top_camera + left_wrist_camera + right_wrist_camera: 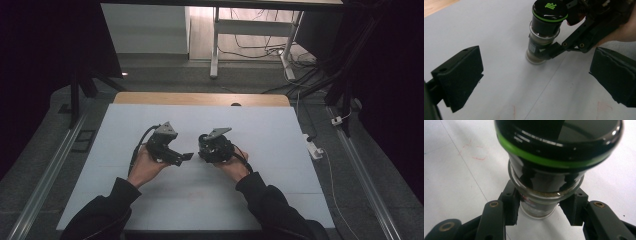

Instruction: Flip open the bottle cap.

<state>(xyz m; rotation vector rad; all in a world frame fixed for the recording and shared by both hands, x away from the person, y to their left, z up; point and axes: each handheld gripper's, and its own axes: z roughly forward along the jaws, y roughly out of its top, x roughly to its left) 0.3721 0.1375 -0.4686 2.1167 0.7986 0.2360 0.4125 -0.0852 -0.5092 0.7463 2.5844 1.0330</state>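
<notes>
We've got the right gripper (549, 51) clamped on the grinder jar (545, 32), its 2 jaws pinching the clear glass body low down, just above the base, w/ the black cap (549, 8) and its green ring standing well above the pads. Our guess is the low grip keeps the jar upright and steady on the white table (280, 150) and leaves the cap free for the other tool to take. Seen along the right gripper's own jaws, the jar (544, 195) sits dead centre between them, both pads touching glass, base resting on the table as far as we can tell. The left gripper (534, 82) is spread wide and holds nothing; the jar stands ahead of it, a bit to the right of its midline, apart from both pads. In the high view both hands come in low, palms cupping the tools from below, left gripper (182, 157) pointing across toward the right one (206, 152), the 2 near each other mid-table. Next we'd prob. need the left jaws lined up around the cap.
</notes>
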